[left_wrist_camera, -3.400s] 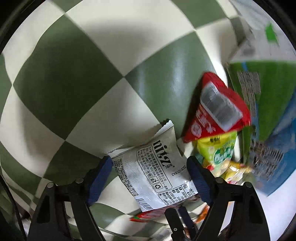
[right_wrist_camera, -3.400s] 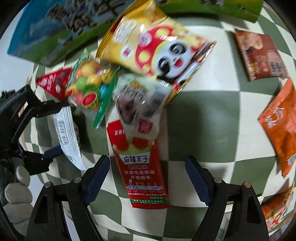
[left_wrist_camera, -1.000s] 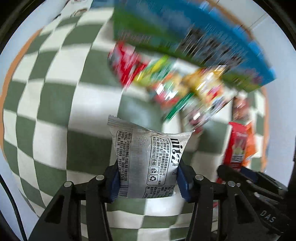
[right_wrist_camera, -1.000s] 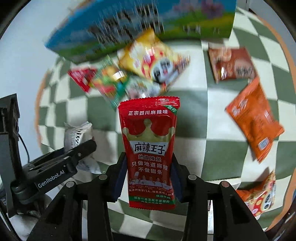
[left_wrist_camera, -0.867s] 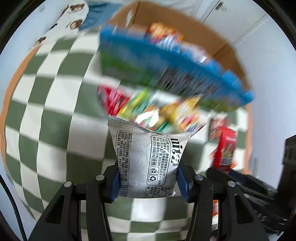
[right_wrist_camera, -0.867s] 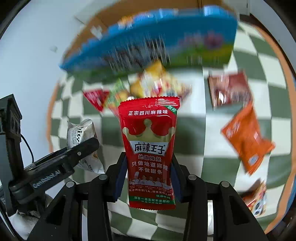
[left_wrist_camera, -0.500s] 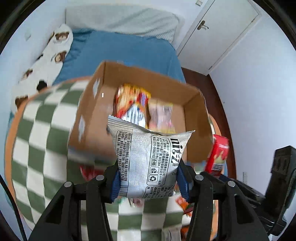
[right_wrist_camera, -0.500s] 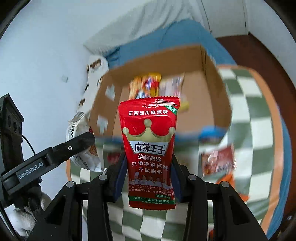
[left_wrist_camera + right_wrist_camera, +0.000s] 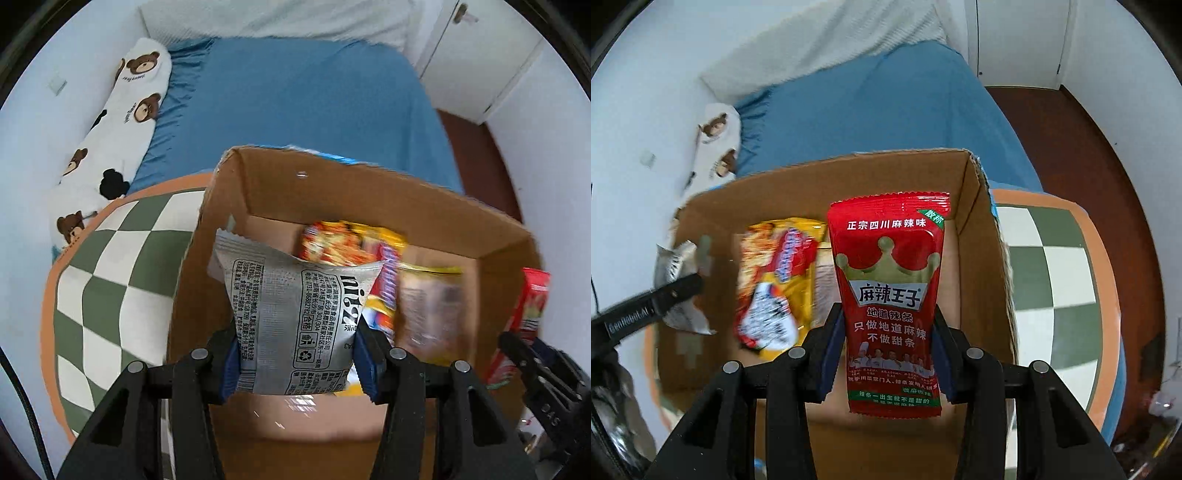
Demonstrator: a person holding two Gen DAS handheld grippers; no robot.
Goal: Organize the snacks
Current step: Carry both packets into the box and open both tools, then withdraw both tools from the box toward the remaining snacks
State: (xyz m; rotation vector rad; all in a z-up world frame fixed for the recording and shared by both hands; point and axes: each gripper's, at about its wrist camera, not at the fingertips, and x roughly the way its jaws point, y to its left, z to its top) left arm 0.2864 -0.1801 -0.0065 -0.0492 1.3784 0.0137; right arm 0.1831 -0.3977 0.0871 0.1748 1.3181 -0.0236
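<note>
Above the open cardboard box (image 9: 369, 192), the left tongs (image 9: 297, 356) are gripping a silver snack packet (image 9: 295, 317) by its lower part, the blue pads pressing on both its sides while its printed face is standing upright over the box's interior. Beside them, the right tongs (image 9: 888, 341) are clenching a red spicy-strip packet (image 9: 890, 295) in the same way, its crown design facing the camera and its top edge reaching toward the box's far wall. Inside the box, a yellow and red snack bag (image 9: 775, 284) is lying on the cardboard floor, blurred in both views. In the left view the red packet is showing at the right edge, past the box's right wall. The box is sitting on a green and white checkered surface (image 9: 107, 280) with an orange border. Behind it, a bed with a blue sheet (image 9: 295, 96) is stretching toward the wall, and a bear-print pillow (image 9: 110, 122) is lying along the bed's left side.
</note>
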